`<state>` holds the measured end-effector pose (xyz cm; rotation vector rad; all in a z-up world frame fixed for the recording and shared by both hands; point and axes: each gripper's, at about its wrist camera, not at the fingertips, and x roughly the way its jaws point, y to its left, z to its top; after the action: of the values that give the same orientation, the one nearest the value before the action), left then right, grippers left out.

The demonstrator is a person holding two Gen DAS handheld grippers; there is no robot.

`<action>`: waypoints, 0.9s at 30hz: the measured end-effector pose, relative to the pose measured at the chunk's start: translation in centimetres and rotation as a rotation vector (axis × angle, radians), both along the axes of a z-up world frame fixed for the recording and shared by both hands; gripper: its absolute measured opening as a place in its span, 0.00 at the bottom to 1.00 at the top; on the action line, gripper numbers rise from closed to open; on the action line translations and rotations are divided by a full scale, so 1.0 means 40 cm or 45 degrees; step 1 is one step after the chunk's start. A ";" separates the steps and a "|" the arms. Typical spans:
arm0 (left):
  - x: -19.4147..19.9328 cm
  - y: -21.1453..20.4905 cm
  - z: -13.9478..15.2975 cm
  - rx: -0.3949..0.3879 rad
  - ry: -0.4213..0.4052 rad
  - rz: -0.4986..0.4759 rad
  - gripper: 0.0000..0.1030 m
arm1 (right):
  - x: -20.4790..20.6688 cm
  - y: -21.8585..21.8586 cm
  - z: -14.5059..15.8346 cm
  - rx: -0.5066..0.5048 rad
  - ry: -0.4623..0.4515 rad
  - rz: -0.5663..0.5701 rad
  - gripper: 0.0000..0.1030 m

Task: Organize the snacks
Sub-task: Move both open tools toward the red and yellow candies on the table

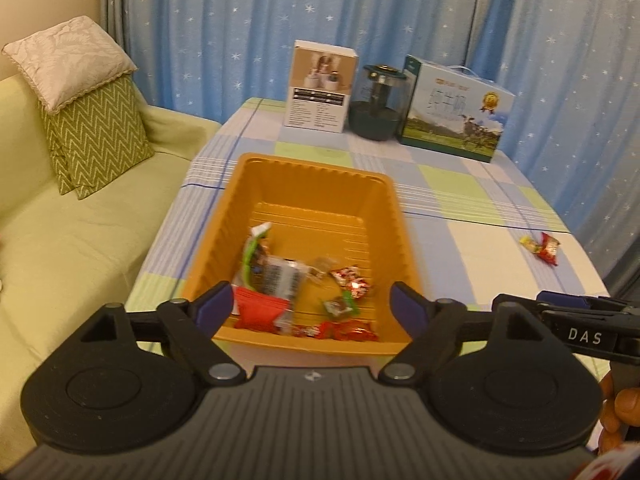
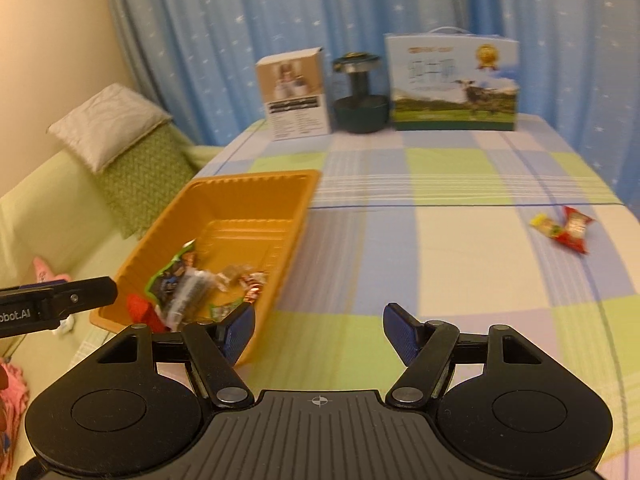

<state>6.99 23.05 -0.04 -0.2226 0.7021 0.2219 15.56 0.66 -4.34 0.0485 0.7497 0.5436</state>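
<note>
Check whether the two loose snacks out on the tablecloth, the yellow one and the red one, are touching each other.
Touching. In the right wrist view the yellow snack overlaps the red snack with no tablecloth showing between them.

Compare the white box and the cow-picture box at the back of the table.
The white box is tall and narrow; the cow-picture box is wide and larger. The white box has no handle; the cow-picture box has one on top. The white box stands left of the dark jar, the cow-picture box right. Both stand upright.
</note>
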 end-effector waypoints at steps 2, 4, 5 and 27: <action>-0.003 -0.025 0.009 0.002 -0.005 -0.012 0.89 | -0.008 -0.030 0.012 0.003 -0.001 -0.032 0.69; -0.007 -0.048 0.016 0.004 -0.013 -0.022 0.93 | -0.016 -0.061 0.023 0.008 -0.001 -0.062 0.69; -0.008 -0.059 0.018 0.003 -0.015 -0.027 0.95 | -0.020 -0.074 0.029 0.010 -0.003 -0.073 0.69; 0.064 -0.306 0.015 0.011 -0.082 -0.203 1.00 | -0.048 -0.344 0.044 -0.009 -0.014 -0.344 0.69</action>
<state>9.53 10.83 0.58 -0.1642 0.6517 0.0655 13.64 -13.10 -2.59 0.1383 0.7206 0.2833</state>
